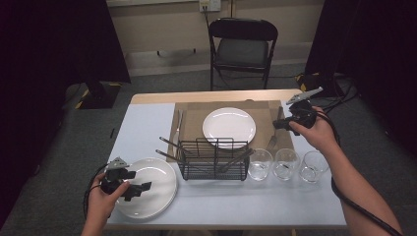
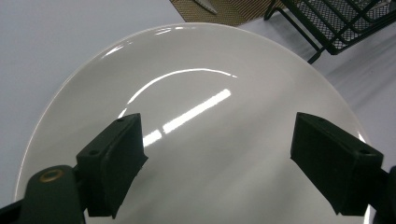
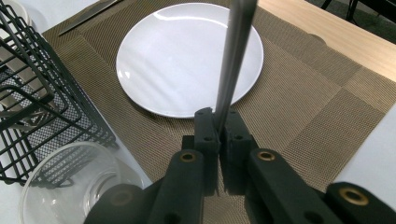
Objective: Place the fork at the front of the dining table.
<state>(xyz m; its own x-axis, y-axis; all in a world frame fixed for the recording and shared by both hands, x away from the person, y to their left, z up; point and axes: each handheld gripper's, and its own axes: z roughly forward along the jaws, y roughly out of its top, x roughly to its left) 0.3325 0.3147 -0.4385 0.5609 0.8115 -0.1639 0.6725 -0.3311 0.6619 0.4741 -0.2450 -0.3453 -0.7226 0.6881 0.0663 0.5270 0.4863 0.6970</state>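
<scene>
My right gripper (image 1: 278, 123) hovers over the right side of the brown placemat (image 1: 192, 115), shut on a grey metal piece of cutlery (image 3: 236, 51). In the right gripper view that handle rises from the closed jaws of the right gripper (image 3: 219, 119) across a white plate (image 3: 187, 56). The same white plate (image 1: 229, 126) lies in the middle of the mat. At the front left, my left gripper (image 1: 140, 189) stands open just above a second white plate (image 1: 155, 184). The left gripper (image 2: 217, 135) has wide jaws with nothing between them but the plate (image 2: 196, 84) below.
A black wire rack (image 1: 212, 160) holding several pieces of cutlery stands mid-table. Three clear glasses (image 1: 286, 163) line up to its right. A knife (image 1: 177, 125) lies on the mat's left edge. A black folding chair (image 1: 242, 49) stands behind the table.
</scene>
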